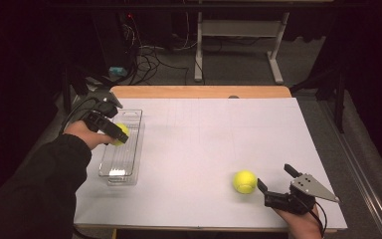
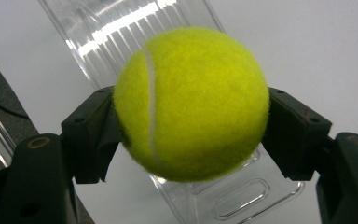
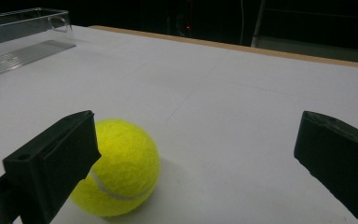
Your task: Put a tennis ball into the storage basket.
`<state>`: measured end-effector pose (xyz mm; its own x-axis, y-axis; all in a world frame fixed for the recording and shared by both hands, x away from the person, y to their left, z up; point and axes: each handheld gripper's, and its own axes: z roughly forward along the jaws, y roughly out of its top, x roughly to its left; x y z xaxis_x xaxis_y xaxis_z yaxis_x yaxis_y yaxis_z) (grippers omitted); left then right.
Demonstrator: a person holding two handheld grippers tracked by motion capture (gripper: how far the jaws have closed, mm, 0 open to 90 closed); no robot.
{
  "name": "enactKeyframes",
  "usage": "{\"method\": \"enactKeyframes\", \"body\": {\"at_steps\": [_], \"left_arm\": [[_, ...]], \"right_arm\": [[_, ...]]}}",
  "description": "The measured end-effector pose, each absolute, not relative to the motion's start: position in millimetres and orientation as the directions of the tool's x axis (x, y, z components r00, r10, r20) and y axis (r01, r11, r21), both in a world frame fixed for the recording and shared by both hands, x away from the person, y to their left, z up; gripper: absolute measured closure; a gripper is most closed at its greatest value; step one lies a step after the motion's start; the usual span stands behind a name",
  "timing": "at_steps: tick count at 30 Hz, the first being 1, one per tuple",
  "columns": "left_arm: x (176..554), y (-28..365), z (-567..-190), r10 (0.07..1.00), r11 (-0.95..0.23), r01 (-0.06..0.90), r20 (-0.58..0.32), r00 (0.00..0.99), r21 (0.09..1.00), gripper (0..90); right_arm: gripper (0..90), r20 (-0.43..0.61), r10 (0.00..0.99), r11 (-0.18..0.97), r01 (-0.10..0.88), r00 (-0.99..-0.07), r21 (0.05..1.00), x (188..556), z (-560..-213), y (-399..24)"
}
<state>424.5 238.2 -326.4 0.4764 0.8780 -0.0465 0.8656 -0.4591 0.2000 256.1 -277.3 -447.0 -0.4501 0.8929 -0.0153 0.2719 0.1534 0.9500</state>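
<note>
My left gripper [image 1: 116, 133] is shut on a yellow tennis ball [image 1: 122, 132] and holds it above the clear plastic tray [image 1: 115, 167] at the table's left side. In the left gripper view both black pads press on the tennis ball [image 2: 191, 103], with the tray [image 2: 242, 196] below it. A second tennis ball [image 1: 244, 181] lies on the white table toward the front right. My right gripper [image 1: 277, 179] stands open just right of it, low over the table. In the right gripper view that second ball [image 3: 121, 168] sits beside the left jaw, partly hidden by it.
The white table top [image 1: 204, 134] has a wooden strip along its far edge [image 1: 199, 91]. The tray's near corner [image 3: 23, 28] appears far off in the right gripper view. Beyond the table lie a dark floor, cables and a desk frame [image 1: 238, 35].
</note>
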Motion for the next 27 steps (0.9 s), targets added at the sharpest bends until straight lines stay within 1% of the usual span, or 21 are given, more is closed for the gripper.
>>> {"method": "enactKeyframes", "body": {"at_steps": [14,18,27], "left_arm": [[439,251,-334,0.906,-0.411,0.894,-0.029,0.422,0.181,26.6],[441,248,-338,0.905,-0.414,0.892,-0.022,0.425,0.182,26.8],[452,234,-355,0.901,-0.426,0.891,-0.020,0.434,0.154,26.9]], "right_arm": [[0.0,-0.018,0.892,0.157,0.272,-0.452,0.950,256,-447,-277],[0.0,-0.018,0.891,0.158,0.272,-0.453,0.949,256,-447,-278],[0.0,-0.022,0.890,0.162,0.270,-0.455,0.949,256,-448,-277]]}}
